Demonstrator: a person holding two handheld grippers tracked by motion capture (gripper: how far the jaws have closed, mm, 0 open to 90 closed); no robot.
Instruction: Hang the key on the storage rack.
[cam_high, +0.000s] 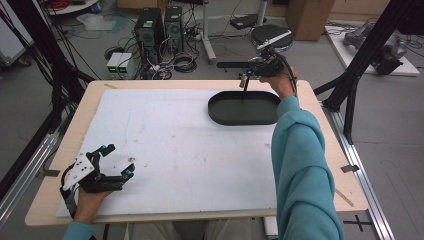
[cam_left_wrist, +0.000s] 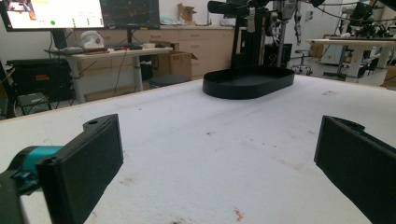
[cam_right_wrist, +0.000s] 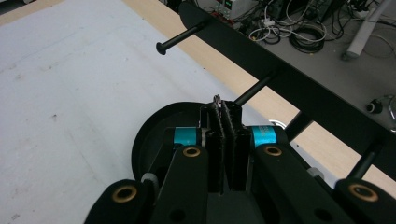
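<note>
- Left gripper (cam_high: 119, 160): low on the stained white foam mat (cam_high: 175, 150), jaws spread wide, holding nothing.
- Oval black tray (cam_high: 243, 108): smooth, shallow, at the mat's far right.
- Right gripper (cam_high: 246, 76): raised over the tray's far rim, jaws pressed together; a thin sliver (cam_right_wrist: 216, 100) between the tips, unidentifiable.

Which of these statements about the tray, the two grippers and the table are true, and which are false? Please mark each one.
1. The left gripper has its jaws wide apart above the white table cover. True.
2. The black oval tray lies at the near left corner of the table. False: it lies at the far right part, on the white cover.
3. The right gripper has its jaws pressed together. True; something thin may sit between them, but I cannot tell what.
4. The tray holds several objects. False: in the high view it looks empty.
5. The left gripper grips the tray rim. False: it is far from the tray, holding nothing.
</note>
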